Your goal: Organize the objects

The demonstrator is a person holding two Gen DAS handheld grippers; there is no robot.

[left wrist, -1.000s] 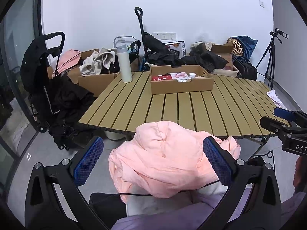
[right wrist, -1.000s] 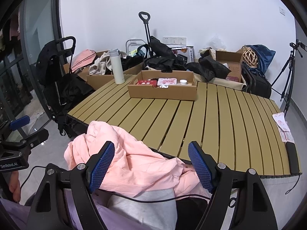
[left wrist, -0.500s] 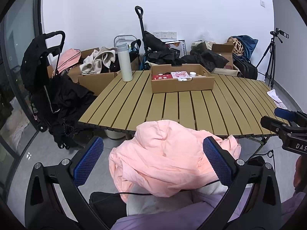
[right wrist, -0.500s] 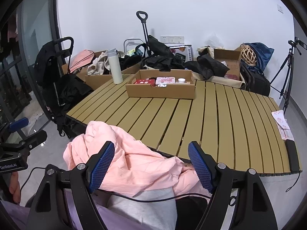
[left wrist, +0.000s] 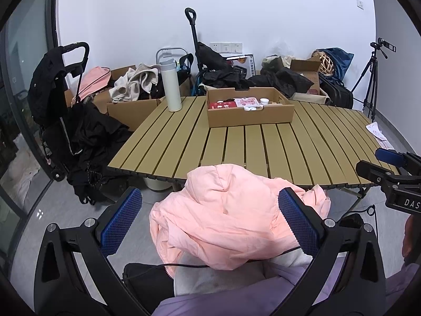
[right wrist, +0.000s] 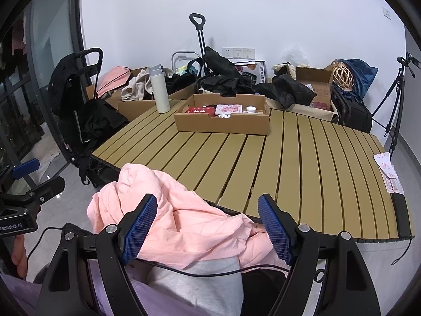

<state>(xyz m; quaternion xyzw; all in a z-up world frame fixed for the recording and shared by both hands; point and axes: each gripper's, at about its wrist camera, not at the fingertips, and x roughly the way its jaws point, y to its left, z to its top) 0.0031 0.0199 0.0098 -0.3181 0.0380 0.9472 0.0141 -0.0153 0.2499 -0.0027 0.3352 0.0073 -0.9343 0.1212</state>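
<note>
Your left claw (left wrist: 209,222) stands apart with nothing pinched; its blue pads (left wrist: 121,221) frame the pink jacket (left wrist: 231,218) without pressing on it. Your right claw (right wrist: 208,229) is likewise spread wide and empty, hovering over the same jacket (right wrist: 184,226). In the left wrist view the right claw juts in at 3 o'clock; in the right wrist view the left one shows at 9 o'clock.

The pink jacket lies crumpled on your lap, at 6 o'clock from the tabletop (left wrist: 263,144), its upper fold overlapping the near edge of the slats. A thin black cable (right wrist: 210,272) runs across the grey cloth just under it.

On the tabletop, at 12 o'clock from the jacket, sits an open cardboard box (left wrist: 250,115) with a red packet (left wrist: 219,105), a pink-patterned packet (left wrist: 246,102) and a small white jar (left wrist: 264,101) inside. A white bottle (left wrist: 171,87) stands upright at 11 o'clock, near the far left corner, well apart from the box. At 3 o'clock on the tabletop's right edge a printed paper (right wrist: 388,171) lies with a dark flat thing (right wrist: 402,216) just beside it.

Behind the tabletop, boxes, dark clothing and a tripod (right wrist: 394,97) line the wall.
</note>
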